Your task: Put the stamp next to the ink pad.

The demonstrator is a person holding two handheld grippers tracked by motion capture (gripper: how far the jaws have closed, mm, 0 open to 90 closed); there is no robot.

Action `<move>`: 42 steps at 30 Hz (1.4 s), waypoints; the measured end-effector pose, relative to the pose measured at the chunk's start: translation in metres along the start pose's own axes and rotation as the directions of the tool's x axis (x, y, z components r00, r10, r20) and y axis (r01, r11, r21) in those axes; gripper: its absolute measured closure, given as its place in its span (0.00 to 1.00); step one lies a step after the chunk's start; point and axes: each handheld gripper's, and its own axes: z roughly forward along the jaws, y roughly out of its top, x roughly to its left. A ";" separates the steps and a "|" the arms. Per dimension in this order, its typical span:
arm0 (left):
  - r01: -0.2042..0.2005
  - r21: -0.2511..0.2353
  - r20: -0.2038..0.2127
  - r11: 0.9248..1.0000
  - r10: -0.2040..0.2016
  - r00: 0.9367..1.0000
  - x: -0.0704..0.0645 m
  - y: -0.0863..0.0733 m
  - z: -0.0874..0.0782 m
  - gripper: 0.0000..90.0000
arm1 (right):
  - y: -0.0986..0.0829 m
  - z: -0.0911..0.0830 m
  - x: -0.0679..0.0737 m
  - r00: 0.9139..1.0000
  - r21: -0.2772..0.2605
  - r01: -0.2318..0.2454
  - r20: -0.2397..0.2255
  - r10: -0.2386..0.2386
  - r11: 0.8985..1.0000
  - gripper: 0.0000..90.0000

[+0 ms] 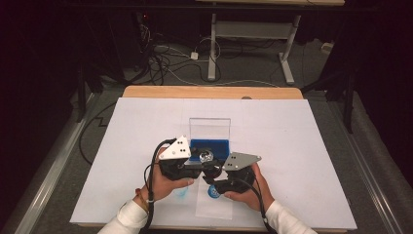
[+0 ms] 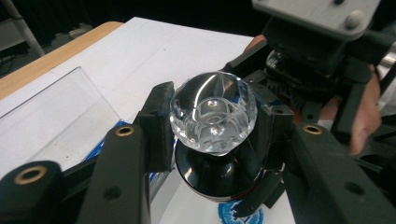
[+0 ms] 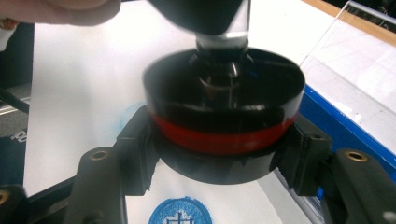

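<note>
A stamp with a faceted clear knob [image 2: 213,112] and a round black base [image 3: 223,98] ringed by a red band is held between both grippers, a little above the white paper. My left gripper [image 2: 212,128] is shut on the knob, one jaw on each side. My right gripper [image 3: 219,154] is shut on the base, gripping it at the red band. In the high view the stamp [image 1: 205,157] sits between the left gripper [image 1: 195,165] and the right gripper [image 1: 215,176]. A round blue imprint [image 3: 180,213] lies on the paper just below the base.
A blue ink box [image 1: 209,145] with an upright clear lid [image 1: 209,127] stands just behind the stamp. A faint blue smudge [image 1: 181,193] marks the white sheet [image 1: 292,146] by the left hand. The wooden table edge [image 1: 212,92] runs along the back.
</note>
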 end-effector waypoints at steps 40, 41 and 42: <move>0.043 -0.090 0.027 0.995 -0.041 0.999 -0.003 -0.010 0.002 0.61 | 0.002 -0.009 0.004 1.000 -0.002 -0.002 0.007 0.002 1.000 0.43; 0.042 -0.095 0.026 0.995 -0.040 0.999 -0.003 -0.010 0.002 0.61 | 0.002 -0.009 0.004 1.000 0.002 -0.004 0.005 0.004 1.000 0.43; 0.041 -0.096 0.026 0.995 -0.039 0.999 -0.004 -0.010 0.002 0.61 | 0.002 -0.009 0.004 1.000 -0.002 -0.006 0.006 0.006 1.000 0.43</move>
